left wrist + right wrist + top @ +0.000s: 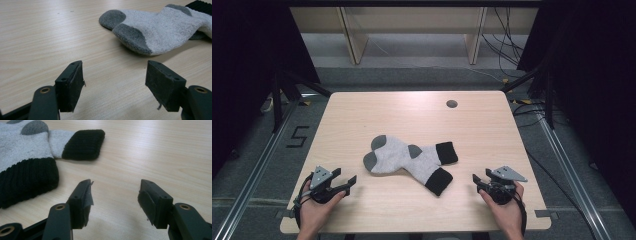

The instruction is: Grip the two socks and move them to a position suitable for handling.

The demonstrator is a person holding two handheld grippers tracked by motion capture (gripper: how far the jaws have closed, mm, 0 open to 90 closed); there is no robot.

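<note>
Left gripper (pixel 346 183) and right gripper (pixel 477 181) both spread apart, empty, socks (pixel 409 160) lying between them

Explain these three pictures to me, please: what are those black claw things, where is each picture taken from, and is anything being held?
A person sits at a wooden table holding a hand-operated clamp in each hand: the left gripper and the right gripper. The wide picture comes from a camera above the table. The other two come from small cameras riding on each gripper, looking out between its two black jaws. In the middle of the table lie two grey socks with dark toes and heels and black cuffs, one overlapping the other. Both grippers are open and hold nothing; they sit near the table's front edge, apart from the socks.
</note>
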